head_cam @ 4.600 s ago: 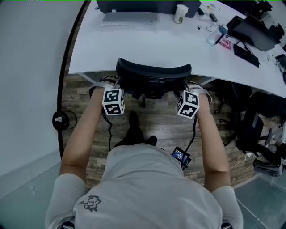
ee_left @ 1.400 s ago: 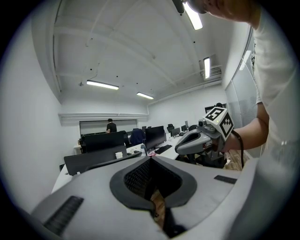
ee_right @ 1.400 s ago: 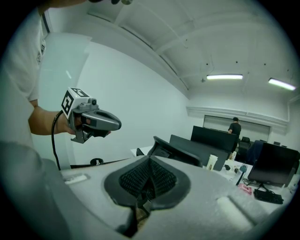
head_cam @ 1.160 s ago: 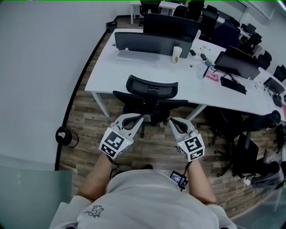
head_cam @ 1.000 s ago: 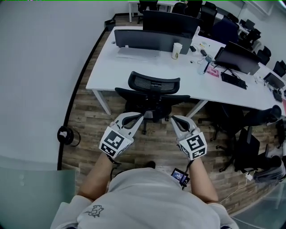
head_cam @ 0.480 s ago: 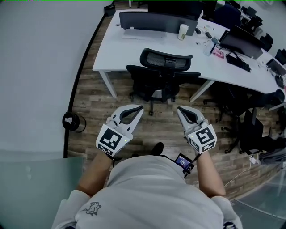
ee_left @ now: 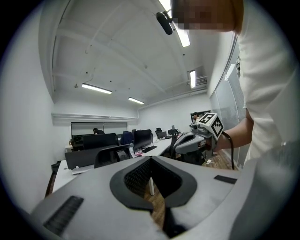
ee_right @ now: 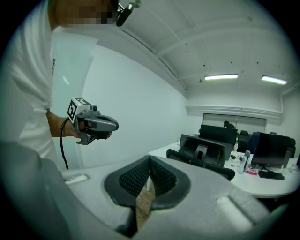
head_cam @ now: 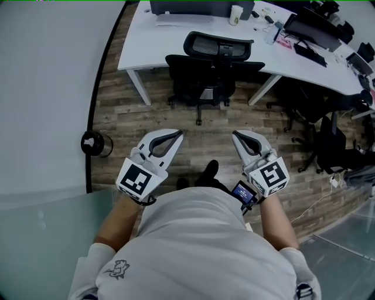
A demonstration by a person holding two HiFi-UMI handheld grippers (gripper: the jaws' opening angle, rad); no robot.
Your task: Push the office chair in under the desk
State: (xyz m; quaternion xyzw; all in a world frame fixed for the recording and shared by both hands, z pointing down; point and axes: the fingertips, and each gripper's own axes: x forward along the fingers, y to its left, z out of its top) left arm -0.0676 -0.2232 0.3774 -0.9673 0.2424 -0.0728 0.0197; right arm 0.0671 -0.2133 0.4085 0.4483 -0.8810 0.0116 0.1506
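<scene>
Both grippers have backed way off the chair (head_cam: 214, 64) compared with a few seconds ago, when they were pressed right up against its backrest at the counter (head_cam: 158, 44). Even half a second back the chair sat closer to them. Now it's well ahead of both, roughly centred between where the two point, with a good stretch of wood floor (head_cam: 199, 140) in between.

Left gripper (head_cam: 178, 133): jaws fully together, nothing in them. Its own view shows the two pads meeting in a seam, with just a sliver of floor showing lower down. Right gripper (head_cam: 235, 135): same deal, closed tight and empty. They're held side by side, apart from each other, both aimed toward the chair.

The chair is parked at the counter's near edge, backrest facing the grippers, armrests sticking out to either side, base on the floor. Can't tell how far the seat actually goes under.

Other stuff:
- a cup (head_cam: 236, 14) on the counter, far ahead of the right gripper, past the chair
- a dark monitor (head_cam: 193, 7) on the counter, far ahead between the two grippers
- a small round black bin (head_cam: 94, 142) off to the left of the left gripper, by the wall (head_cam: 47, 88)
- a black shoe (head_cam: 209, 171) on the floor between the grippers, a bit behind their tips
- a small device with a lit screen (head_cam: 243, 193) just beside the right gripper's cube
</scene>
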